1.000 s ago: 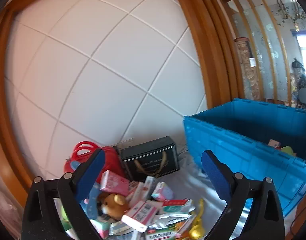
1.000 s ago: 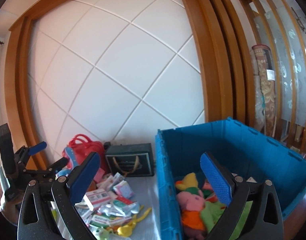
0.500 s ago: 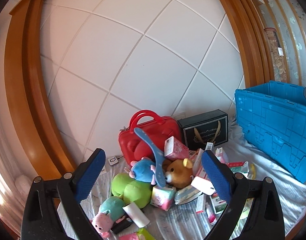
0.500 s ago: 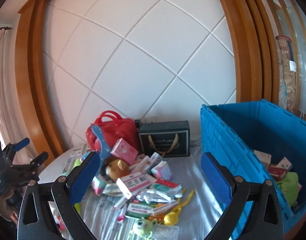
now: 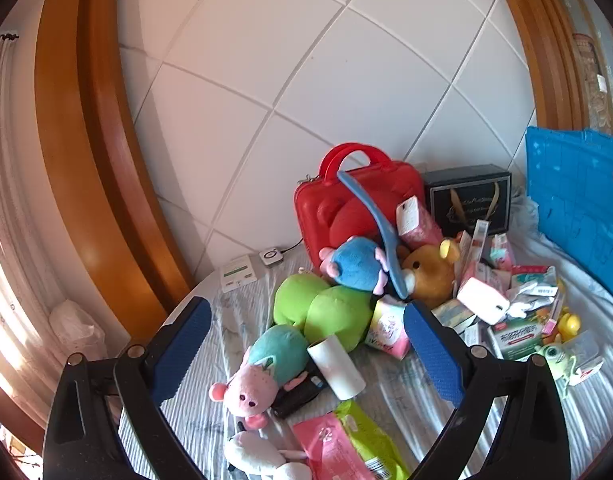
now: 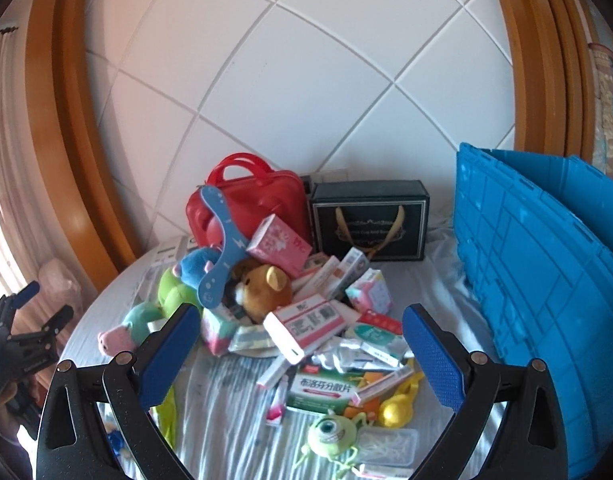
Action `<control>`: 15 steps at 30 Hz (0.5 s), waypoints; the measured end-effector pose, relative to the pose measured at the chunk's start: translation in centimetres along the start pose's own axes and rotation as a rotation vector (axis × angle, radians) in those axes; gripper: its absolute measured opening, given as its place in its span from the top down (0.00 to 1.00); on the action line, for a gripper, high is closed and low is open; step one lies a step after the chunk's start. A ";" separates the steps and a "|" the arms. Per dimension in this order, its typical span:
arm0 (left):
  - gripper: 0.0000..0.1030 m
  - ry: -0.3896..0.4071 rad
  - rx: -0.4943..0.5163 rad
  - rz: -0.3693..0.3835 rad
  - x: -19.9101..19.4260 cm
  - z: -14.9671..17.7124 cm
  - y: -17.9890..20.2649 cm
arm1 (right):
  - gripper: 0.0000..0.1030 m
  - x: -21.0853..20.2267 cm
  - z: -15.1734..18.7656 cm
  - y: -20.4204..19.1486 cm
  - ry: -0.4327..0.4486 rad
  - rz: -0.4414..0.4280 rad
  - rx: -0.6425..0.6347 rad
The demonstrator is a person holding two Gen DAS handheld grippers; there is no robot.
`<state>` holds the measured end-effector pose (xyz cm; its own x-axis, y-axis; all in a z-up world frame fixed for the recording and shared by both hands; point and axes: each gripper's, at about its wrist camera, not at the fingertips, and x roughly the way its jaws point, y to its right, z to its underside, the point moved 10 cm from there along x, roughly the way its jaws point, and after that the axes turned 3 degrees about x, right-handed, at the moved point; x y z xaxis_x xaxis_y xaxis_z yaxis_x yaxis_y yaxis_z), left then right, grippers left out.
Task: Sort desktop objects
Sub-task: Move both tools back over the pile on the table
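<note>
- Left gripper (image 5: 306, 334) hangs over the pile with jaws spread wide and nothing between them, likely lining up on the green plush (image 5: 322, 312) at 12 o'clock.
- Pig plush (image 5: 262, 372) lies at 7 o'clock of that, touching a white roll (image 5: 337, 368).
- Right gripper (image 6: 300, 340) is also wide apart and empty, framing a white medicine box (image 6: 306, 326).
- Blue crate (image 6: 546, 288) waits at 3 o'clock, probably the drop spot.
- Red case (image 6: 250, 200) and black gift box (image 6: 368, 220) stand at the wall, out of the way.

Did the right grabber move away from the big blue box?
Yes. The right gripper swung left, off the blue crate. A second ago it looked into the crate; now the crate sits at the view's right edge and the toy pile lies ahead.
</note>
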<state>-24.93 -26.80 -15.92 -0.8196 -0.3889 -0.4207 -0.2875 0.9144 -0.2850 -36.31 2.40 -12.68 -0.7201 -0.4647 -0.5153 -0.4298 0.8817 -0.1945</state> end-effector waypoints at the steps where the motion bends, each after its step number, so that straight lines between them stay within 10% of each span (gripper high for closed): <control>1: 0.05 -0.021 -0.010 -0.007 0.5 0.9 -0.1 | 0.01 0.6 0.1 0.0 -0.007 -0.006 0.002; 15: 0.05 -0.278 -0.148 0.025 13.2 10.7 2.2 | 0.01 9.6 0.9 0.3 -0.145 -0.008 -0.019</control>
<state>-31.08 -31.15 -31.37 -0.6666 -0.3630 -0.6510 -0.3547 0.9227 -0.1513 -42.90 -1.74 -18.42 -0.6312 -0.4536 -0.6291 -0.4463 0.8758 -0.1838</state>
